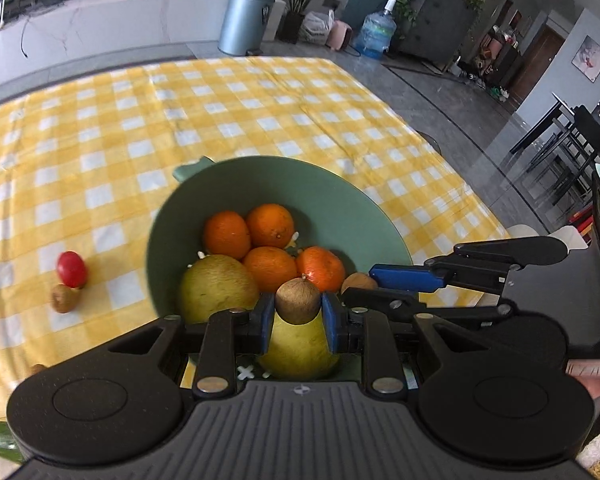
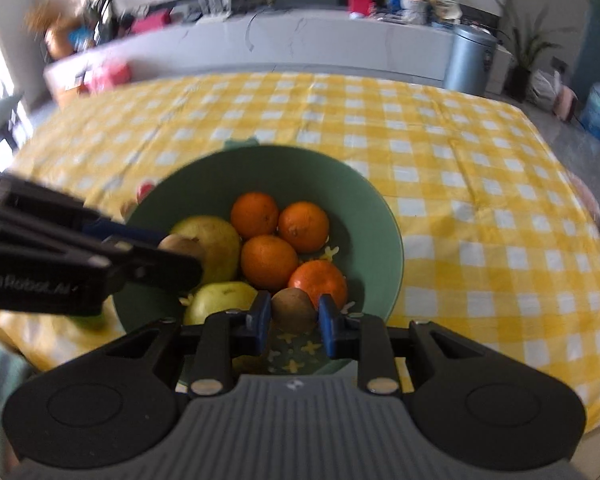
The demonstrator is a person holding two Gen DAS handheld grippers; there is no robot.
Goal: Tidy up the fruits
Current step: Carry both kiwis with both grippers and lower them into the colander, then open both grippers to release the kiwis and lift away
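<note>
The left gripper has its jaws clamped on a kiwi, and the right gripper has its jaws pinching another kiwi. Both hang over the near side of the green bowl, apparently ready to drop them in. The bowl holds four oranges and two pears. A tomato and a third kiwi wait on the worktop.
</note>
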